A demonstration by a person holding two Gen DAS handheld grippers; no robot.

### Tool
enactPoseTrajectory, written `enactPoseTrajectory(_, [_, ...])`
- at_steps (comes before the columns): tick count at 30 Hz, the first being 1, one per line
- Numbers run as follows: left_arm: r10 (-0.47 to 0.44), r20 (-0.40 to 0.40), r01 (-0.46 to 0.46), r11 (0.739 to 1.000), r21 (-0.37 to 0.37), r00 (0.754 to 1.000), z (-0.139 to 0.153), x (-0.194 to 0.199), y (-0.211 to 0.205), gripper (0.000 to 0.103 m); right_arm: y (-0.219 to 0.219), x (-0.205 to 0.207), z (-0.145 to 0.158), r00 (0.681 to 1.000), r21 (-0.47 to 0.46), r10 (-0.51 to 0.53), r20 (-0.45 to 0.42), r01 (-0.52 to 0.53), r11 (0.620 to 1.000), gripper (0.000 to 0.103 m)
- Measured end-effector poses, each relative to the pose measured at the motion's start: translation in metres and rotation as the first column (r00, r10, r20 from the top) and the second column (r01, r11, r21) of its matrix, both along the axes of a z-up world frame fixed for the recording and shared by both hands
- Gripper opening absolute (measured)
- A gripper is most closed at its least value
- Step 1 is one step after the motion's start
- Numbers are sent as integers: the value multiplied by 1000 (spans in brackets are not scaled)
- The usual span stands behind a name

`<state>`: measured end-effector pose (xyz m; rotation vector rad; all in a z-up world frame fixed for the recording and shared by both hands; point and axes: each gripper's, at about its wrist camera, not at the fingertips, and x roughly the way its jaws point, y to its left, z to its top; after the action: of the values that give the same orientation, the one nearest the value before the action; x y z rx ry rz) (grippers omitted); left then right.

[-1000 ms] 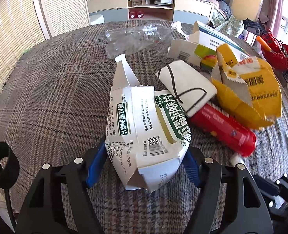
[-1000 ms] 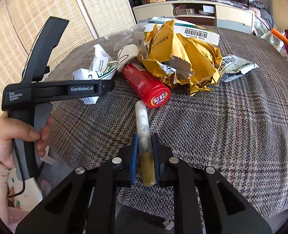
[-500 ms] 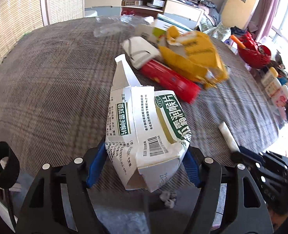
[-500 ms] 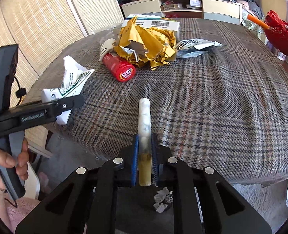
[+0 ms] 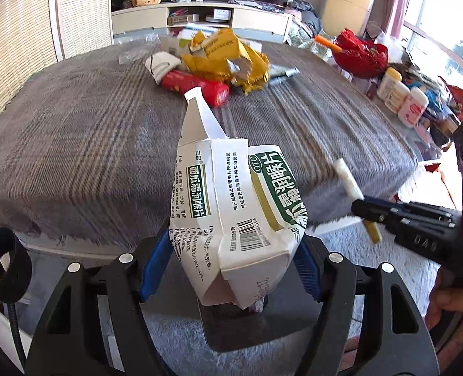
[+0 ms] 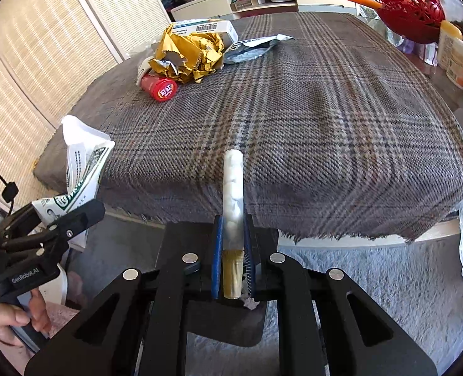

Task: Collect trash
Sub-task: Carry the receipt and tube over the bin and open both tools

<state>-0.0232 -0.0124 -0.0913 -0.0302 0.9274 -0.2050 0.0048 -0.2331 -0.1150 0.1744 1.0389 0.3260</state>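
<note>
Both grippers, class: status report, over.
Left gripper shut on white medicine box. Right gripper shut on clear tube. Both past the table edge, path clear.

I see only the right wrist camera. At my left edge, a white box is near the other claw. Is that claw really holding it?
Observer: Yes. In the left wrist view, the left claw is shut on the crushed box, and both blue pads press its sides.
Operator: Is any trash on the table hidden from me?
Observer: Something that looks like a clear plastic wrapper lies behind the yellow wrapper, on the far side.
Operator: How does my tube sit?
Observer: Seen from the side, the tube passes through the right claw, and its yellow end sticks out below.
</note>
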Motion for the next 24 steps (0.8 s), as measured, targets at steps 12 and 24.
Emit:
enactPoseTrajectory(12, [-40, -125, 44, 998, 35, 991, -59, -40, -15, 67, 6, -32, -37, 997, 14, -15, -79, 16, 1000, 14])
enactPoseTrajectory(24, [-39, -219, 50, 998, 44, 975, -99, -39, -17, 67, 22, -34, -69, 986, -3, -8, -167, 7, 1000, 14])
